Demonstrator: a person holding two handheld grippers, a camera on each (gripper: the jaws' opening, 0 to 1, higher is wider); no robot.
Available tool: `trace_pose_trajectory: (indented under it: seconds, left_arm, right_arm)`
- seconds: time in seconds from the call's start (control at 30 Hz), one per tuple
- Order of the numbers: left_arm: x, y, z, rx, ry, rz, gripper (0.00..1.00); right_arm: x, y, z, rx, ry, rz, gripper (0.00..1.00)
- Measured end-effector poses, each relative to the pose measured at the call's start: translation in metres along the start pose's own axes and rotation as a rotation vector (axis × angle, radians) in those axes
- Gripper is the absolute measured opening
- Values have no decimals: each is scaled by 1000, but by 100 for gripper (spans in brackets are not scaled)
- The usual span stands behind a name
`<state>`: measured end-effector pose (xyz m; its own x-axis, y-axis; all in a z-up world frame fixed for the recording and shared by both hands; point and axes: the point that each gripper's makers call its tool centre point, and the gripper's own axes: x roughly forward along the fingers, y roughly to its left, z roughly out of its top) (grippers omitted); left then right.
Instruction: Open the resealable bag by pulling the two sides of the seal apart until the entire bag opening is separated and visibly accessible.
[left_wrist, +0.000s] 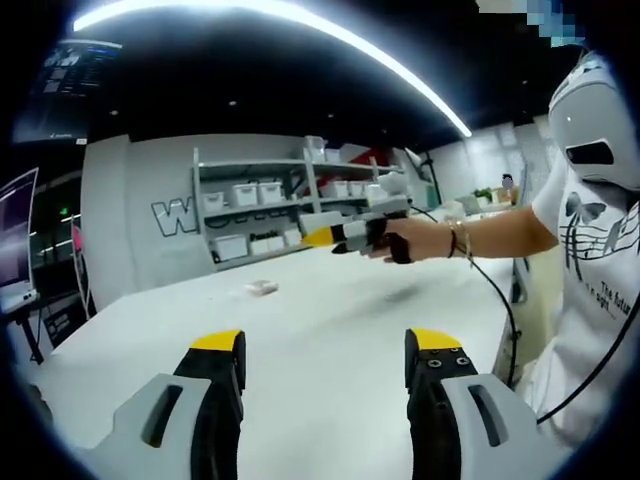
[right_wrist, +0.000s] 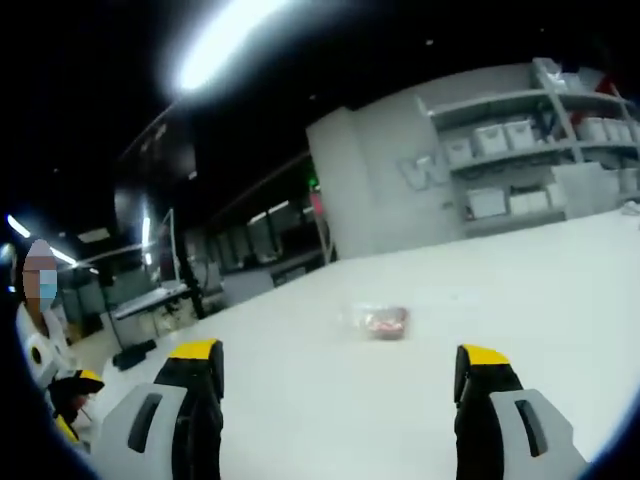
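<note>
A small clear resealable bag (right_wrist: 383, 322) with reddish contents lies flat on the white table (right_wrist: 560, 300), ahead of my right gripper (right_wrist: 340, 355) and clear of its wide-apart jaws. My right gripper is open and holds nothing. In the left gripper view the same bag (left_wrist: 261, 288) is a small pale packet far across the table (left_wrist: 330, 320). My left gripper (left_wrist: 325, 345) is open and hovers low over the tabletop, well short of the bag. A person's hand holds the right gripper (left_wrist: 340, 236) in the air beyond and to the right of the bag.
A person in a white printed T-shirt (left_wrist: 590, 260) stands at the right table edge, a black cable (left_wrist: 497, 300) hanging from the arm. Grey shelves with white bins (left_wrist: 265, 205) line the back wall. A monitor (left_wrist: 15, 240) stands at the left.
</note>
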<state>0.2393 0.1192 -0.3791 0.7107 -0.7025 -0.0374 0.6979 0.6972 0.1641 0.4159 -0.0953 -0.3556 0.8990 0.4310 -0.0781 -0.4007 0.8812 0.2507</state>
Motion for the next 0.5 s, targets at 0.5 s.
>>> trace_pose_trajectory:
  seconds: [0.5]
  left_arm:
    - [1,7,-2,-32,-3,11,64]
  right_arm:
    - [-41,3,-18,35,-1,-14,97]
